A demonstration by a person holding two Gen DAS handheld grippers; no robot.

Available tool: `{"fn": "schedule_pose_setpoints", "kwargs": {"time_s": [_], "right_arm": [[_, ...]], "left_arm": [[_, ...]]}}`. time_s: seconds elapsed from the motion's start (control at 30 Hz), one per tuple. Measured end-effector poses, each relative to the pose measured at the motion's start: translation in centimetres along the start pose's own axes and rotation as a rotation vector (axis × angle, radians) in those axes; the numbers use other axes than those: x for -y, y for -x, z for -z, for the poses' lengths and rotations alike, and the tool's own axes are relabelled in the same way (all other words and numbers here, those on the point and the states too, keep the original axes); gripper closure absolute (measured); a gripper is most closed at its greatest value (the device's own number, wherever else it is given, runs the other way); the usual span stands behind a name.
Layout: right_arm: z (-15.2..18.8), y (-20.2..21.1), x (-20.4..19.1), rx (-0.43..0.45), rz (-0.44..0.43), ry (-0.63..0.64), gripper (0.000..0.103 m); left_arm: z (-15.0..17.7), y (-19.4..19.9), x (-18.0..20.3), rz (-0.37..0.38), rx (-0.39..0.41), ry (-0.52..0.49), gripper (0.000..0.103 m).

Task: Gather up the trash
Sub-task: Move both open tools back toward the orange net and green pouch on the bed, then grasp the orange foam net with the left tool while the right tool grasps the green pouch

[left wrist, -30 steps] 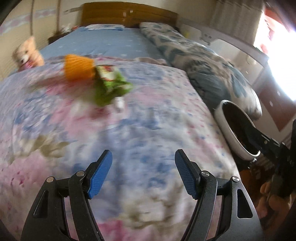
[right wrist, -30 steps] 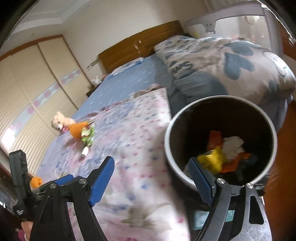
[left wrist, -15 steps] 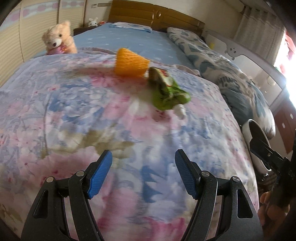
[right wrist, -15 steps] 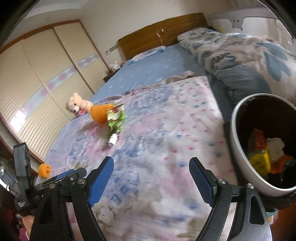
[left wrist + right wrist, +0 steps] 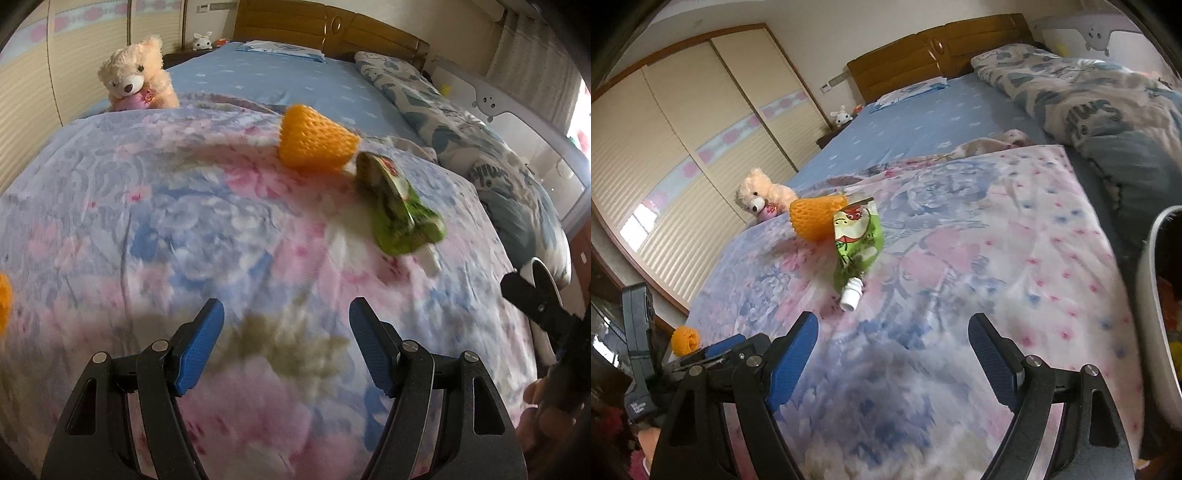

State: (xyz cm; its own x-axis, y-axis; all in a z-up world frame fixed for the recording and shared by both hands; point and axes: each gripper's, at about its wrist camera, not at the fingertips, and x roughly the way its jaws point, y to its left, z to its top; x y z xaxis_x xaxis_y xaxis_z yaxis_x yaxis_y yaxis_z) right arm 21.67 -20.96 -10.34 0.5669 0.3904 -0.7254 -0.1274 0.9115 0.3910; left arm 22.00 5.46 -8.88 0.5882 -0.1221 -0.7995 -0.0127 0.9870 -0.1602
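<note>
left gripper [image 5: 286, 347] open, empty | right gripper [image 5: 894, 354] open, empty | green pouch [image 5: 855, 243] at 11 o'clock on floral quilt [image 5: 997, 240] | orange foam net [image 5: 816, 218] touching it | bin [image 5: 1156, 314] at 3 o'clock

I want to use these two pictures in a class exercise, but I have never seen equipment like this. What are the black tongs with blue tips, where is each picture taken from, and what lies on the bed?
No robot here: a person holds a two-finger grabber in each hand, each with a wide-angle camera looking along its fingers. One picture is from the left gripper, the other from the right gripper. Both are open and hold nothing. On the flowered quilt lie an orange foam net and a green drink pouch with a white cap. A smaller orange net lies near the quilt's edge. A teddy bear sits further back. A white bin stands at the right.
</note>
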Motion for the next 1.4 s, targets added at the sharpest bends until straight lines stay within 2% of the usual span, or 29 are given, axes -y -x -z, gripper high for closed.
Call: {"fn": "schedule_pose_setpoints", "kwargs": {"time_s": [0.33, 0.67, 0.7, 0.77, 0.8, 0.83, 0.97, 1.2, 1.23, 1.27, 1.3, 1.33, 1.4], "right_arm": [[-2.2, -4.4, -1.6, -0.03, -0.041, 0.005, 0.018], [-3.7, -7.9, -2.3, -0.045, -0.044, 0.023, 0.021], [-3.7, -8.4, -2.4, -0.044, -0.04, 0.029, 0.025], [-3.8, -9.2, -2.5, -0.065, -0.034, 0.038, 0.054], [-3.8, -9.5, -2.4, -0.073, -0.06, 0.029, 0.066], [-3.8, -9.3, -2.4, -0.065, -0.071, 0.028, 0.071], [-3.3, -8.0, -1.6, -0.045, -0.056, 0.024, 0.072], [-0.8, -3.8, 2.2, -0.013, -0.056, -0.09, 0.072], [-0.6, -3.3, 2.4, -0.01, -0.055, -0.1, 0.072], [-0.2, -2.8, 2.7, -0.006, -0.054, -0.108, 0.072], [0.2, -2.3, 2.9, -0.003, -0.05, -0.112, 0.072], [0.3, -2.0, 2.9, -0.002, -0.047, -0.111, 0.072], [0.7, -1.5, 3.0, 0.0, -0.041, -0.107, 0.072]], "left_arm": [[-4.5, -2.0, -1.3, -0.013, 0.016, -0.01, 0.031], [-6.0, -4.0, -1.4, -0.007, 0.002, -0.011, 0.031], [-6.2, -4.2, -1.3, -0.006, 0.002, -0.011, 0.031], [-6.7, -4.5, -1.0, -0.001, 0.005, -0.014, 0.031], [-7.1, -4.6, -0.8, 0.003, 0.011, -0.017, 0.031], [-7.3, -4.7, -0.7, 0.005, 0.015, -0.019, 0.031], [-9.0, -5.6, 0.3, 0.026, 0.049, -0.035, 0.031], [-11.4, -7.8, 1.7, 0.051, 0.076, -0.046, 0.032], [-11.6, -8.1, 1.9, 0.051, 0.075, -0.049, 0.034], [-11.8, -8.3, 2.1, 0.059, 0.078, -0.052, 0.053], [-11.8, -8.5, 2.3, 0.07, 0.069, -0.057, 0.077], [-11.8, -8.6, 2.4, 0.076, 0.058, -0.058, 0.085], [-11.5, -8.4, 2.5, 0.078, 0.054, -0.049, 0.087]]}}
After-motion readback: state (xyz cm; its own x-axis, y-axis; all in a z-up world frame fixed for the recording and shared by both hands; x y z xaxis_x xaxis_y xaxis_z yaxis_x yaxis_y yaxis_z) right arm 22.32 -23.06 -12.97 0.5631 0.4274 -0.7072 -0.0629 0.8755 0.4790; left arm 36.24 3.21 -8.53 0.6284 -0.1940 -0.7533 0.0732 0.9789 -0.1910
